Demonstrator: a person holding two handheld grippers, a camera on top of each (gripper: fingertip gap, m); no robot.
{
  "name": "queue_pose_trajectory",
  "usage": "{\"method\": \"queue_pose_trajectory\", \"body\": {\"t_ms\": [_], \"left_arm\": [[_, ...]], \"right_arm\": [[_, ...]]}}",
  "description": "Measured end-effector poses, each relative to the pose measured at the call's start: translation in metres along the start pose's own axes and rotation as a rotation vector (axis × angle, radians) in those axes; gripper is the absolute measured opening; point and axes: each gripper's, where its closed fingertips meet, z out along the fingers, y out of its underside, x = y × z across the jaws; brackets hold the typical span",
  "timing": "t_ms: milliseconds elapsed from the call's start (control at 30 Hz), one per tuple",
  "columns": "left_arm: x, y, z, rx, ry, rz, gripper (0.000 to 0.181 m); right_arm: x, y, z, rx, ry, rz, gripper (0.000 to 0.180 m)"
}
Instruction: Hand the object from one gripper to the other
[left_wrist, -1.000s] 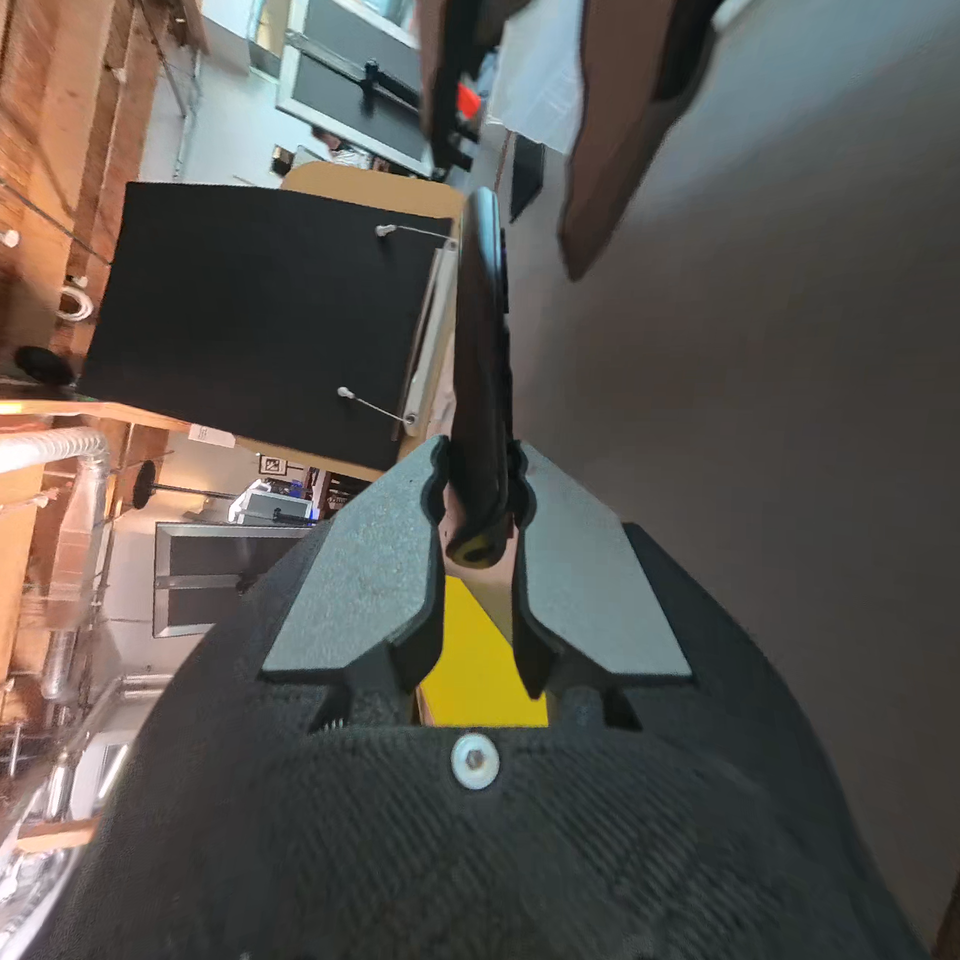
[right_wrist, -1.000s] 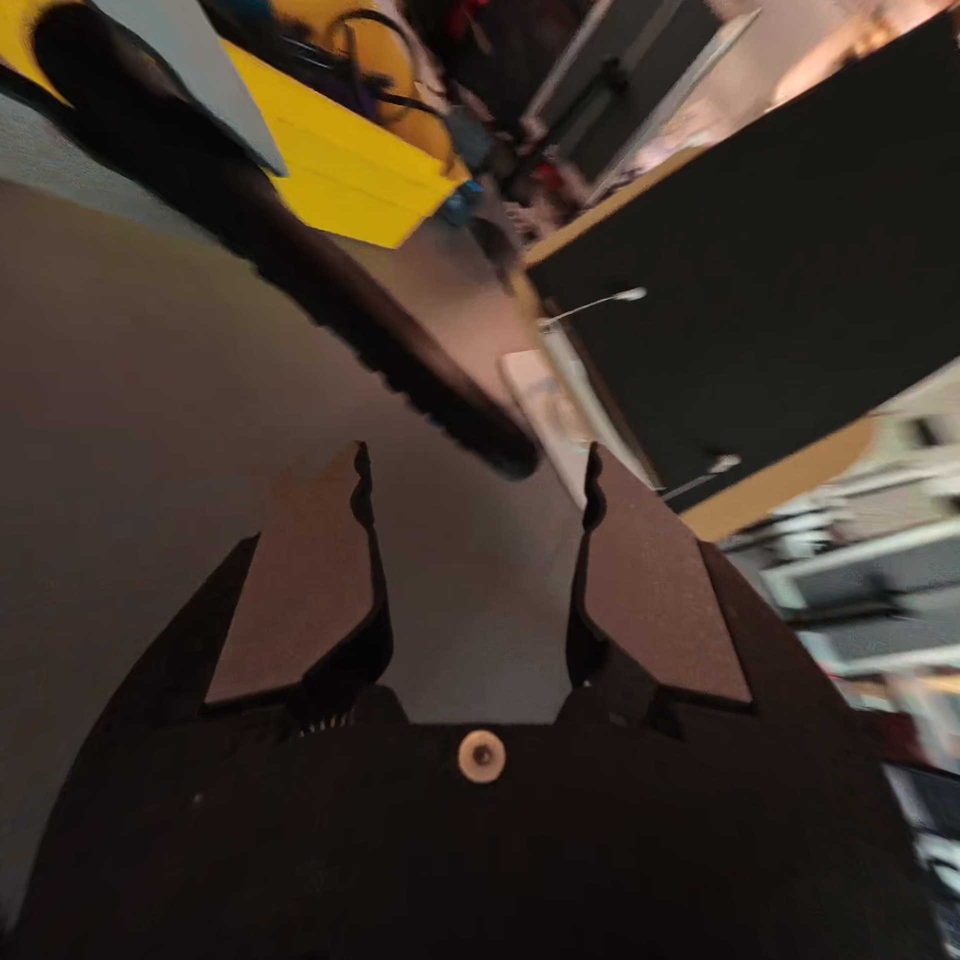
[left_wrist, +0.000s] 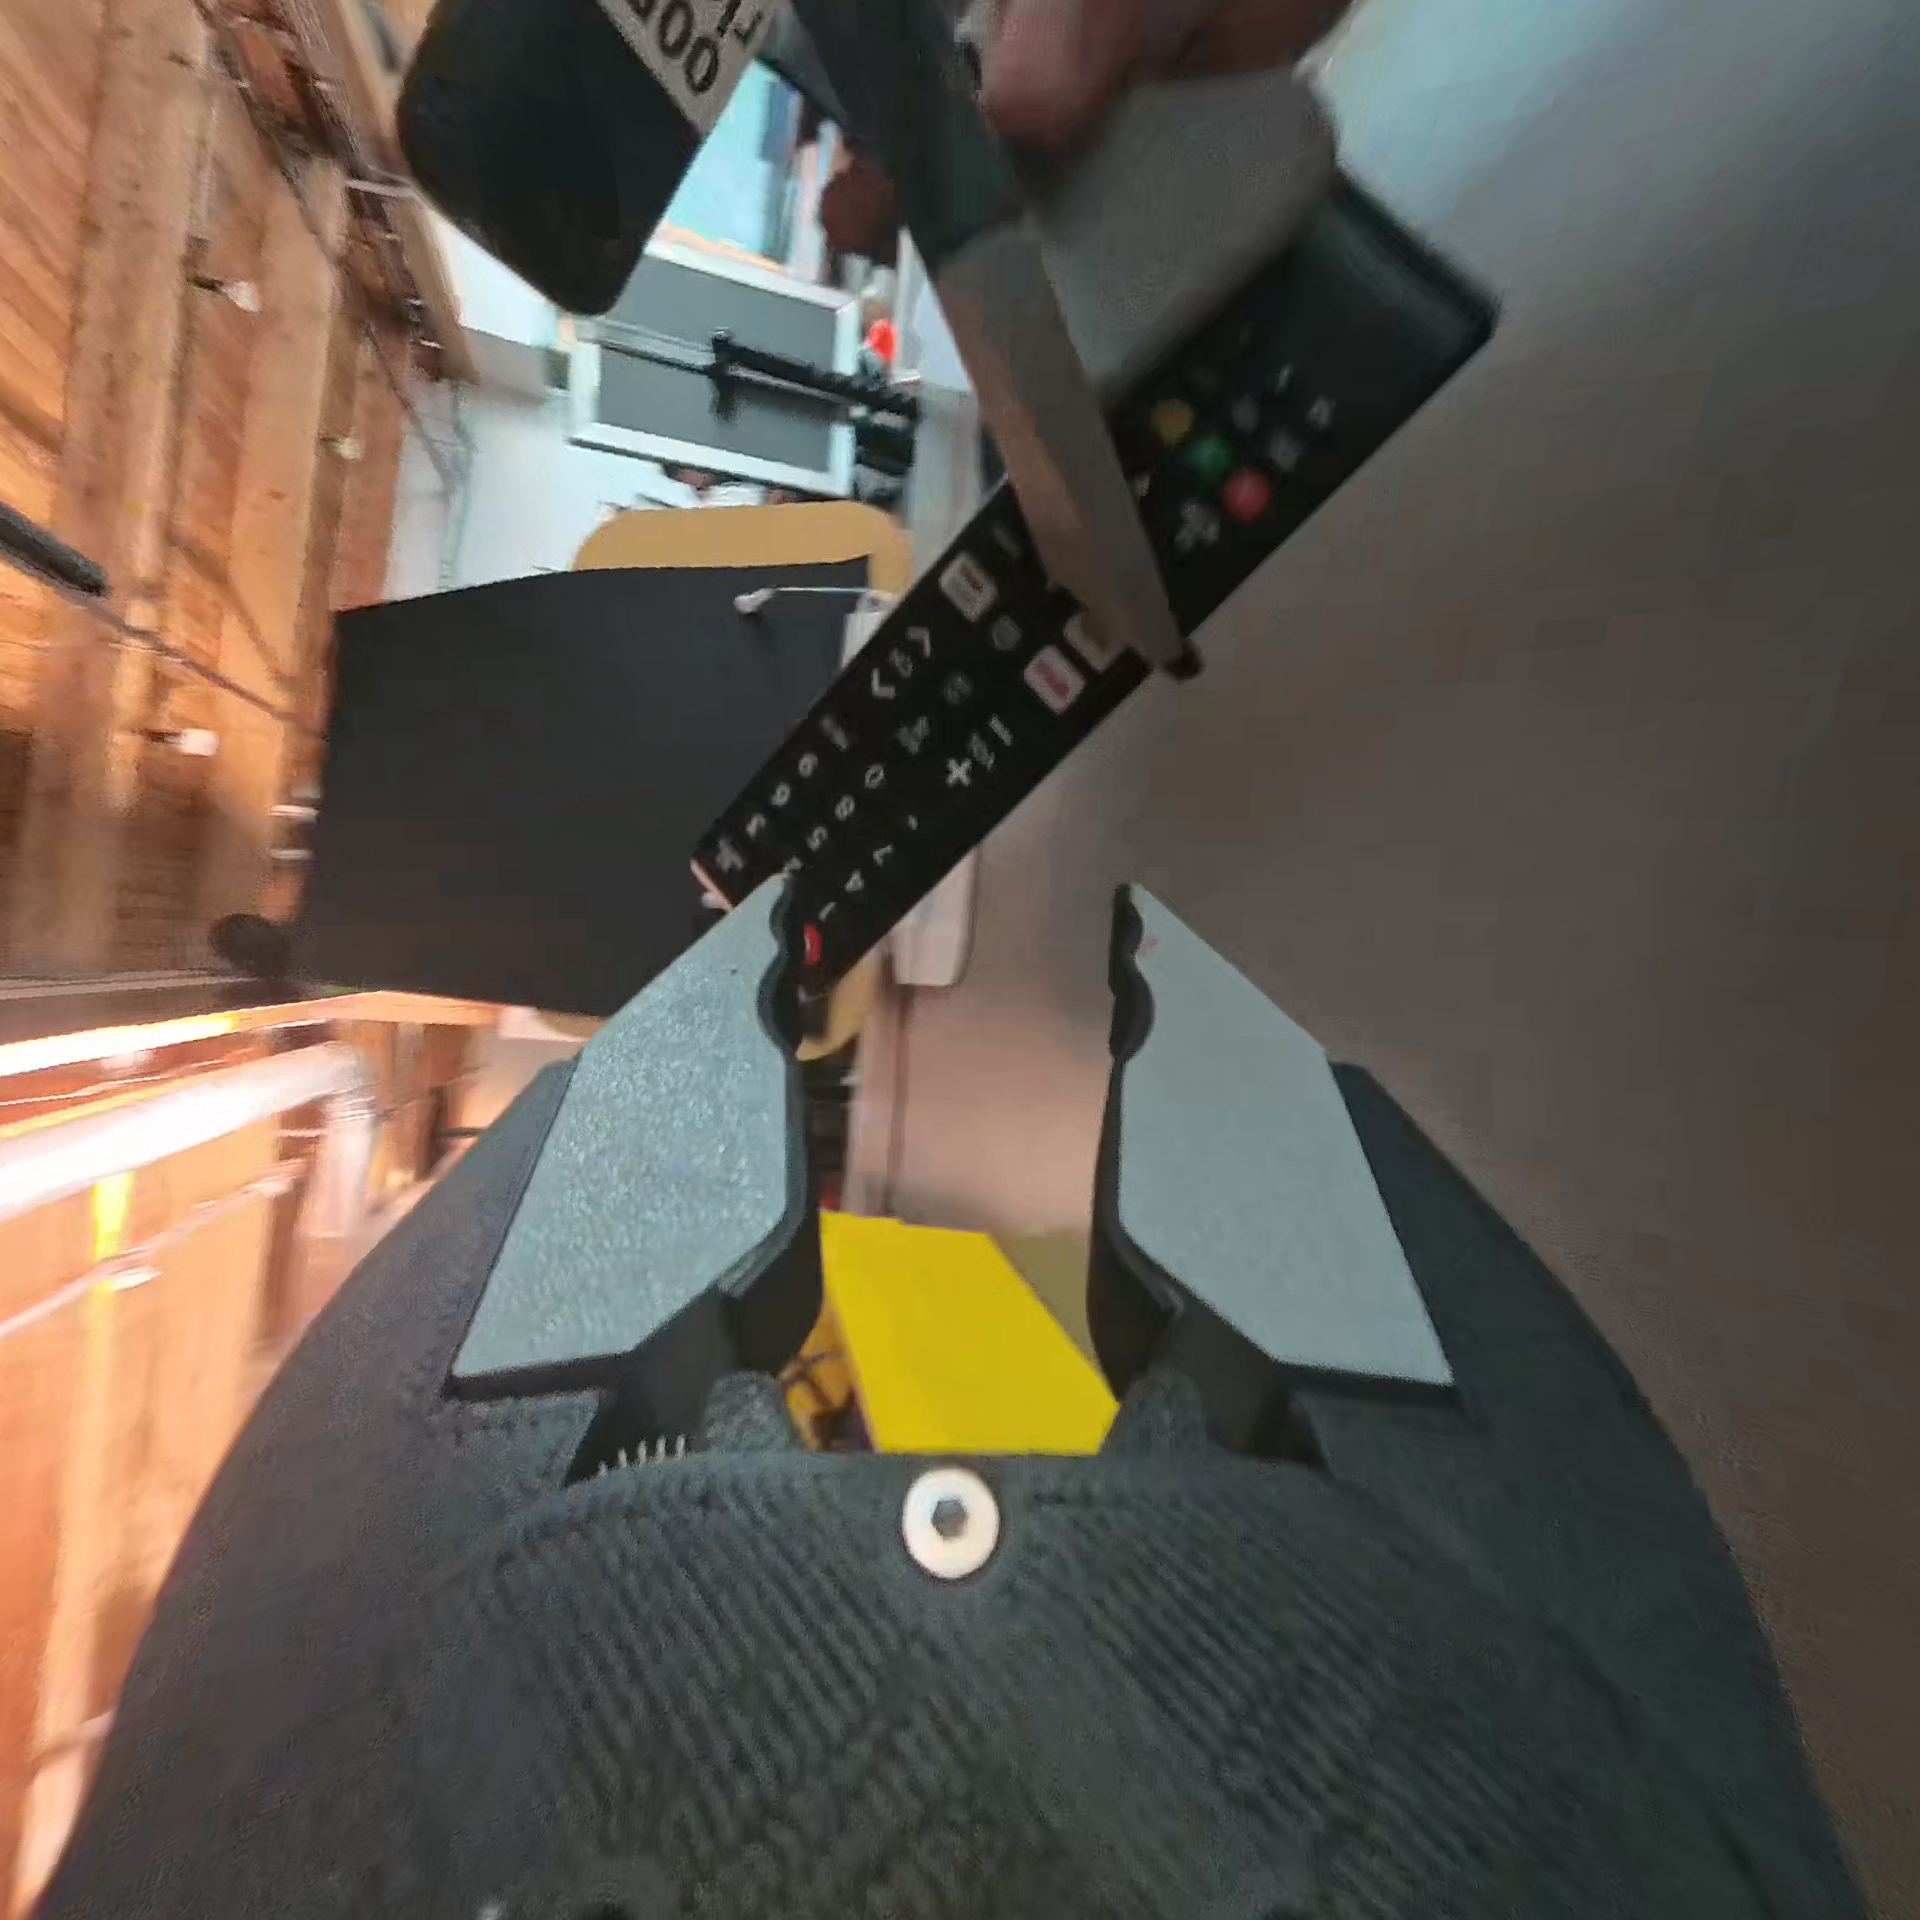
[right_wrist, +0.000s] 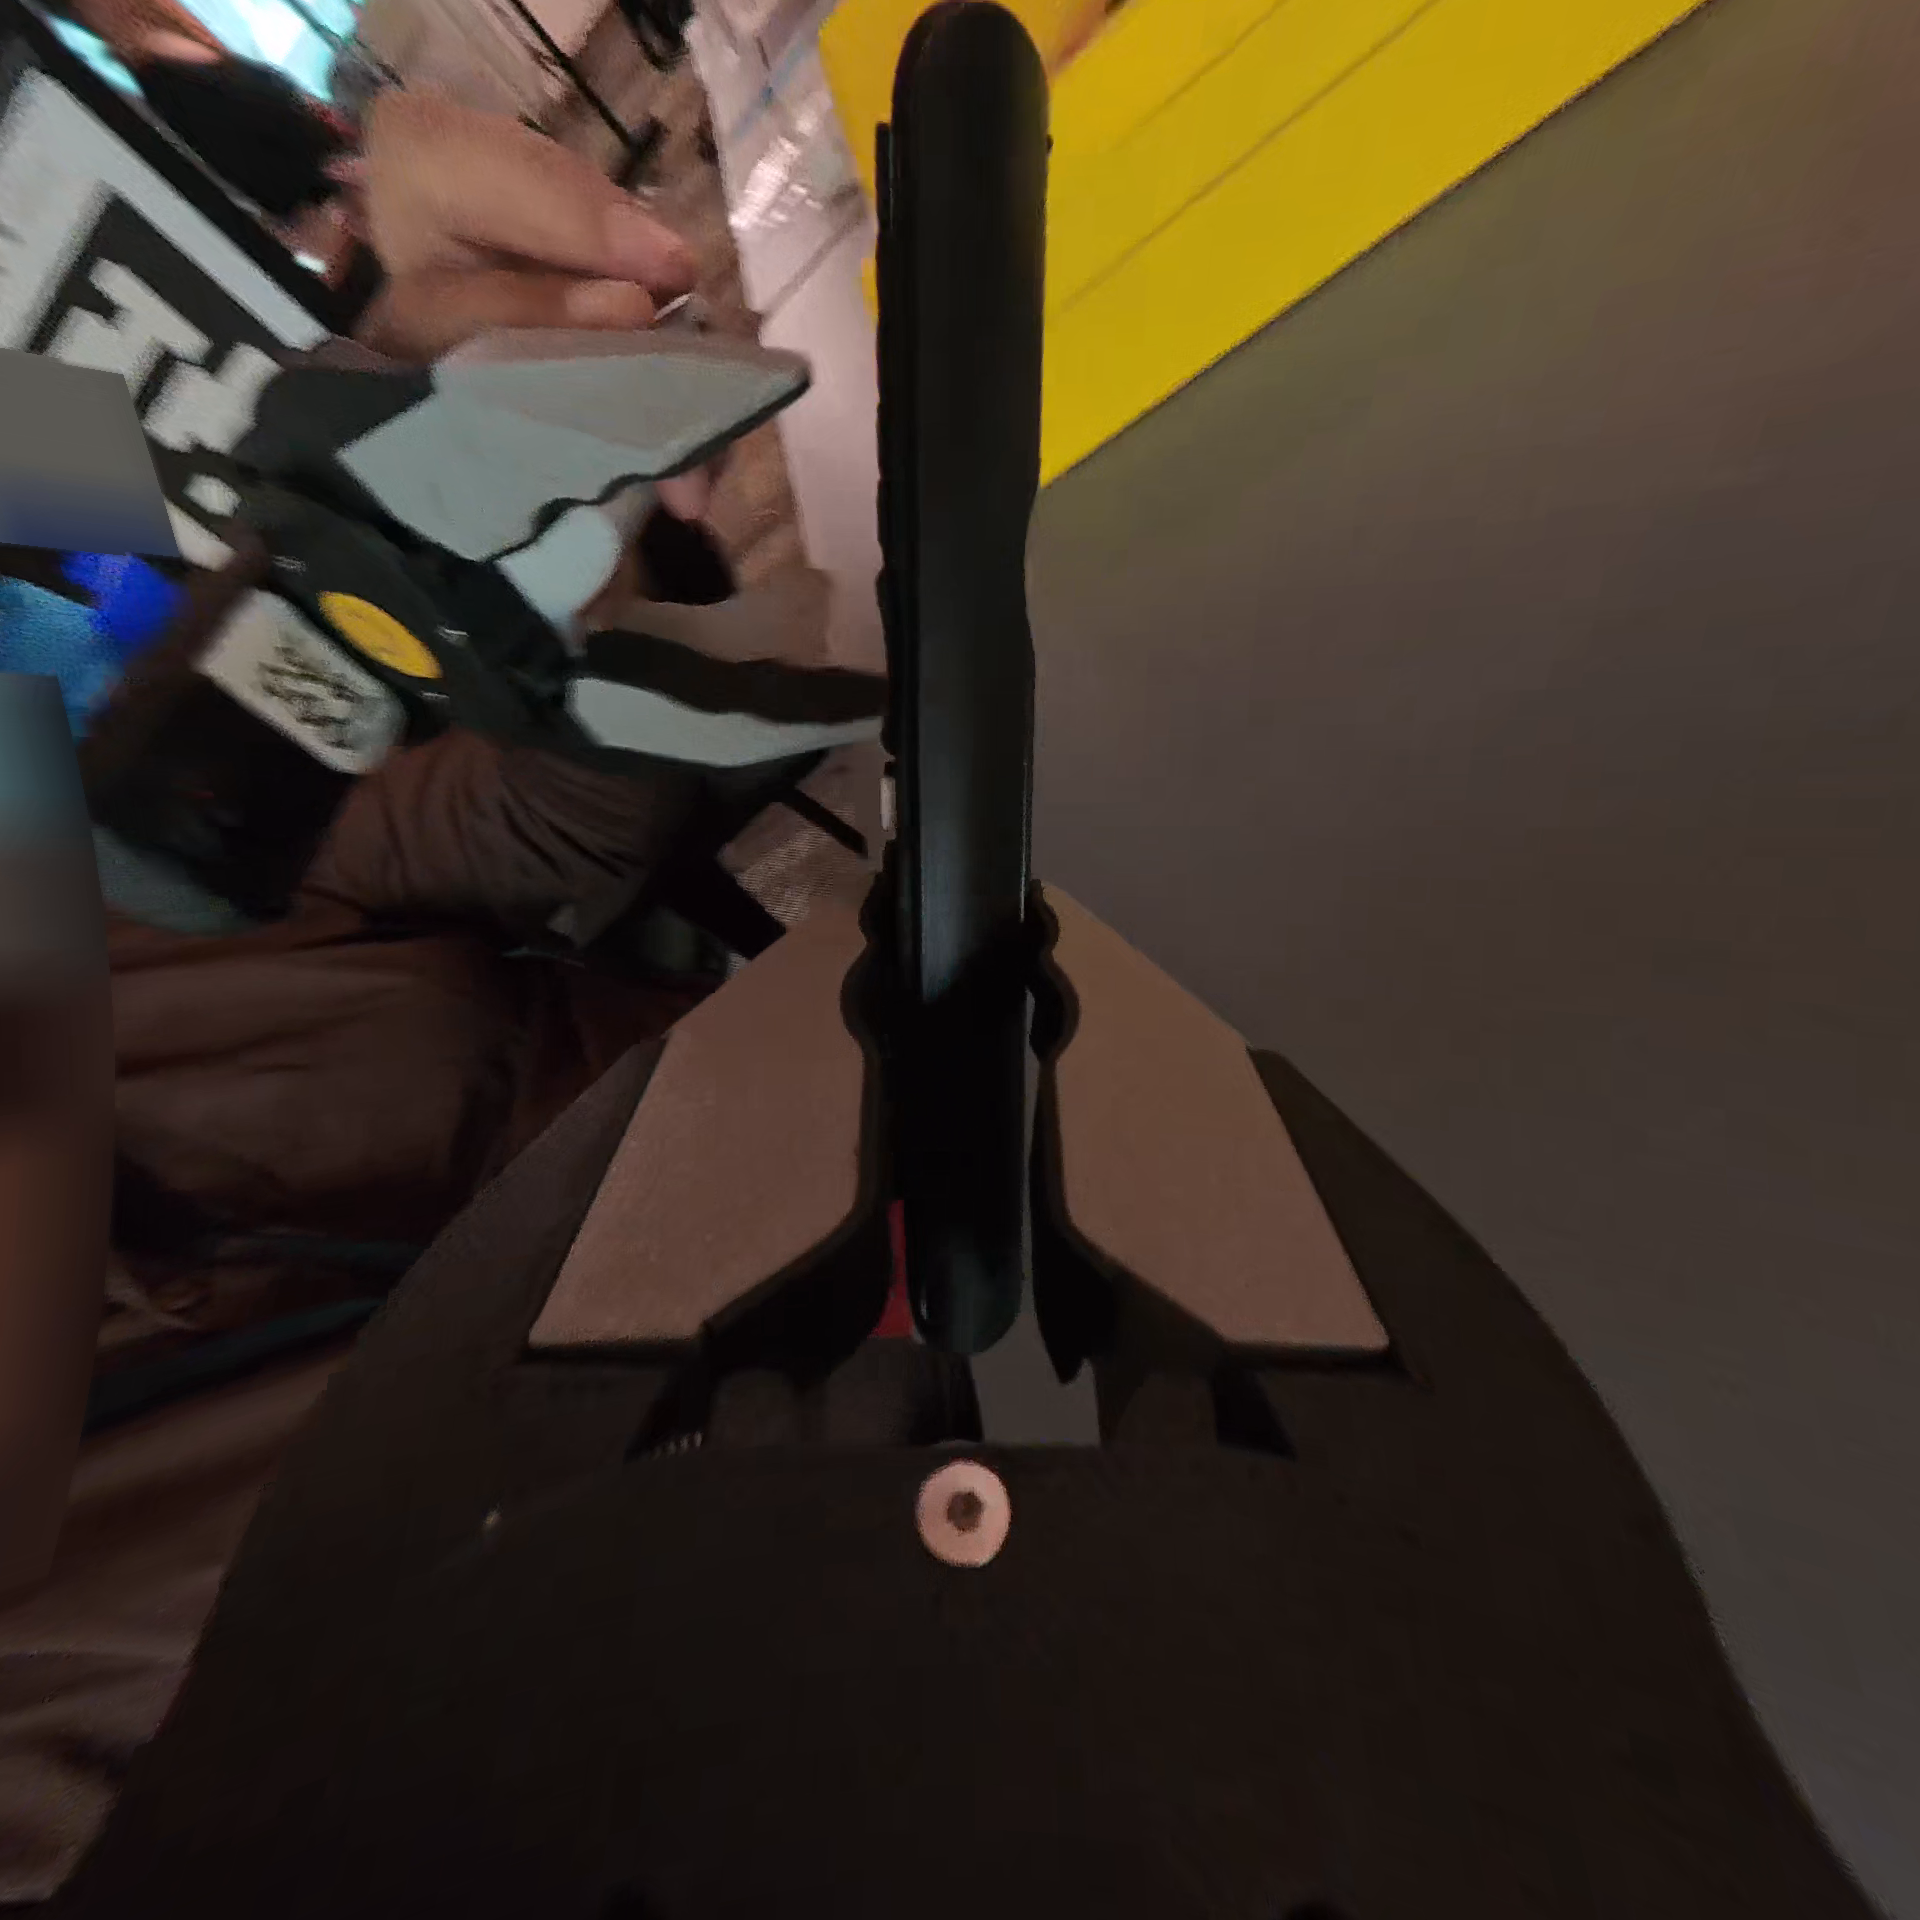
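Item one, the long black plastic remote control with coloured buttons: I see it clamped edge-on between my right gripper fingers, its far end pointing away from the camera.

Item two, my left gripper: jaws spread wide, empty; the remote's lower end sits just beside its left fingertip, and I cannot tell whether they touch.

Item three, yellow flat box: behind the remote, on the grey table surface.

Item four, black rectangular board: left of the remote in the left wrist view.
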Motion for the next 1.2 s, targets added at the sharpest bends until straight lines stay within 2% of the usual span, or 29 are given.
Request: {"method": "queue_pose_trajectory", "body": {"t_ms": [67, 100, 167, 200, 233, 267, 333, 467, 533, 633, 767, 833, 867, 900, 967, 1033, 1100, 1200], "left_arm": [[-0.015, -0.005, 0.003, 0.019, -0.178, 0.155, 0.051], [-0.019, -0.013, 0.001, 0.052, -0.265, 0.250, 0.042], [-0.010, -0.025, 0.004, 0.108, -0.331, 0.385, 0.035], [-0.009, -0.027, 0.005, 0.112, -0.361, 0.410, 0.038], [-0.011, -0.027, 0.004, 0.108, -0.375, 0.411, 0.029], [-0.012, -0.024, 0.005, 0.104, -0.341, 0.354, 0.027], [-0.016, -0.019, 0.005, 0.118, -0.236, 0.115, 0.024], [-0.036, -0.017, -0.003, 0.245, -0.106, -0.363, 0.023], [-0.041, -0.018, -0.005, 0.309, -0.009, -0.578, 0.023], [-0.038, -0.032, -0.010, 0.425, 0.156, -0.802, 0.022], [-0.030, -0.058, -0.015, 0.555, 0.330, -0.983, 0.022], [-0.019, -0.069, -0.014, 0.565, 0.438, -1.059, 0.023], [-0.013, -0.072, -0.011, 0.555, 0.484, -1.096, 0.023], [-0.009, -0.072, -0.009, 0.541, 0.516, -1.136, 0.022], [-0.002, -0.068, -0.004, 0.515, 0.572, -1.191, 0.023], [0.000, -0.057, 0.002, 0.460, 0.564, -1.217, 0.021], [-0.007, -0.046, 0.003, 0.447, 0.530, -1.251, 0.032], [-0.023, -0.031, 0.001, 0.429, 0.455, -1.265, 0.037]], "right_arm": [[-0.014, 0.006, 0.000, -0.029, -0.112, 0.037, 0.022], [-0.020, 0.009, 0.002, -0.044, -0.147, 0.036, 0.022], [-0.034, 0.005, 0.007, -0.031, -0.222, 0.038, 0.024], [-0.038, 0.006, 0.010, -0.038, -0.244, 0.041, 0.026], [-0.040, 0.005, 0.011, -0.036, -0.255, 0.033, 0.028], [-0.042, 0.001, 0.009, -0.008, -0.271, 0.029, 0.030], [-0.041, -0.019, -0.006, 0.108, -0.253, -0.001, 0.034], [-0.054, -0.064, -0.072, 0.457, -0.215, -0.159, 0.048], [-0.056, -0.070, -0.093, 0.545, -0.167, -0.233, 0.049], [-0.069, -0.069, -0.096, 0.562, -0.176, -0.327, 0.064], [-0.077, -0.057, -0.052, 0.427, -0.135, -0.440, 0.074], [-0.084, -0.055, -0.035, 0.407, -0.129, -0.500, 0.062], [-0.086, -0.054, -0.030, 0.404, -0.118, -0.529, 0.042], [-0.082, -0.056, -0.027, 0.400, -0.078, -0.533, 0.033], [-0.063, -0.055, -0.023, 0.333, 0.032, -0.494, 0.024], [-0.051, -0.061, -0.032, 0.370, 0.096, -0.457, 0.022], [-0.039, -0.070, -0.049, 0.436, 0.164, -0.419, 0.021], [-0.001, -0.065, -0.068, 0.353, 0.479, -0.495, 0.021]]}}
